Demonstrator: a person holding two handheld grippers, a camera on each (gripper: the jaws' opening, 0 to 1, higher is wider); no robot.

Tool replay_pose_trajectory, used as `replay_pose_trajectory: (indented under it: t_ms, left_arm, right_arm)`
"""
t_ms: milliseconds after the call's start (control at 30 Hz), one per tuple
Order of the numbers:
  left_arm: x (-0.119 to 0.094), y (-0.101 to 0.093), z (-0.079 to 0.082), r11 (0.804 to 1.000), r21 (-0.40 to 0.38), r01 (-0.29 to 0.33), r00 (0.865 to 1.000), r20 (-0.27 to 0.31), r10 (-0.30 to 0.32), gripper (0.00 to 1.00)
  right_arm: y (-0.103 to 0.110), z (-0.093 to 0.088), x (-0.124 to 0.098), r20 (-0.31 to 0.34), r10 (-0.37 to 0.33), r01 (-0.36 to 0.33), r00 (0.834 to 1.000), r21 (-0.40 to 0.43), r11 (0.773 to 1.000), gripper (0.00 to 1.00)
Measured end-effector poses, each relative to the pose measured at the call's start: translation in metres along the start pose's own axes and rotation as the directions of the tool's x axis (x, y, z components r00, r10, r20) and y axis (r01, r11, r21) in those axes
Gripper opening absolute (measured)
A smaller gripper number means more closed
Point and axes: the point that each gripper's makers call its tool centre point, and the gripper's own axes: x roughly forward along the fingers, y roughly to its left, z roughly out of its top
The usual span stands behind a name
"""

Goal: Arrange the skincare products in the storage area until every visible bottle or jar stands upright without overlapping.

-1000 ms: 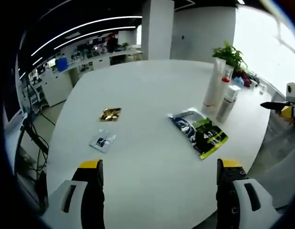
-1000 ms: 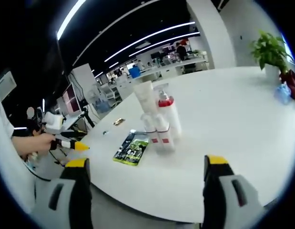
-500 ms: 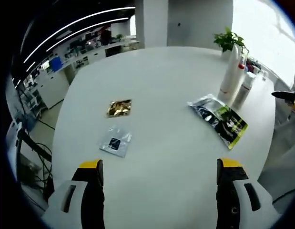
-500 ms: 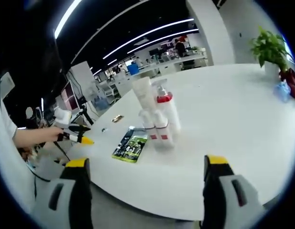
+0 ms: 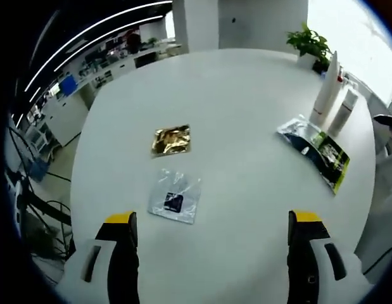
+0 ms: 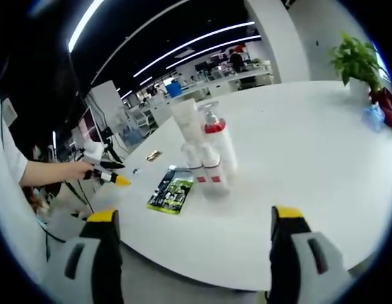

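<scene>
In the right gripper view a cluster of upright skincare bottles (image 6: pixel 205 152) stands mid-table: a tall white tube, a pump bottle with a red collar (image 6: pixel 216 136), two small red-banded bottles in front. A green and black sachet (image 6: pixel 169 192) lies flat to their left. My right gripper (image 6: pixel 192 253) is open, short of the table edge. In the left gripper view a gold sachet (image 5: pixel 171 139) and a clear sachet (image 5: pixel 176 201) lie flat ahead of my open left gripper (image 5: pixel 211 250). The green sachet (image 5: pixel 317 154) and bottles (image 5: pixel 333 101) sit at the right.
The round white table (image 5: pixel 233 95) carries a potted plant (image 5: pixel 309 45) at its far side. A person's hand (image 6: pixel 59 172) holds the left gripper (image 6: pixel 107 176) at the left in the right gripper view. Office desks lie beyond.
The left gripper has moved forward over the table, so the gold and clear sachets now lie nearer its jaws. The right gripper view has barely shifted.
</scene>
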Motion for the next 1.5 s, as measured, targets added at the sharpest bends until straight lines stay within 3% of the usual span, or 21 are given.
replay_pose_trajectory:
  t_ms: [567, 933, 1200, 1400, 1500]
  left_arm:
    - [0.034, 0.035, 0.01, 0.998, 0.017, 0.06, 0.993, -0.104, -0.058, 0.86]
    - [0.04, 0.037, 0.004, 0.995, 0.05, 0.084, 0.982, -0.175, -0.074, 0.68]
    - [0.04, 0.041, 0.007, 0.995, 0.057, 0.078, 0.979, -0.191, -0.066, 0.59]
    - [0.038, 0.039, 0.01, 0.994, 0.069, 0.09, 0.977, -0.198, -0.075, 0.37]
    - [0.036, 0.039, 0.01, 0.993, 0.075, 0.094, 0.976, -0.204, -0.077, 0.37]
  right_arm:
    - [-0.004, -0.001, 0.0, -0.006, -0.016, 0.016, 1.0, 0.01, 1.0, 1.0]
    - [-0.006, -0.001, 0.001, -0.008, -0.024, 0.024, 1.0, 0.015, 1.0, 1.0]
    - [-0.007, -0.002, 0.001, -0.01, -0.025, 0.025, 1.0, 0.018, 1.0, 1.0]
    - [-0.009, -0.003, 0.001, -0.011, -0.023, 0.023, 1.0, 0.018, 1.0, 1.0]
    - [-0.01, -0.003, 0.001, -0.011, -0.023, 0.024, 1.0, 0.017, 1.0, 1.0]
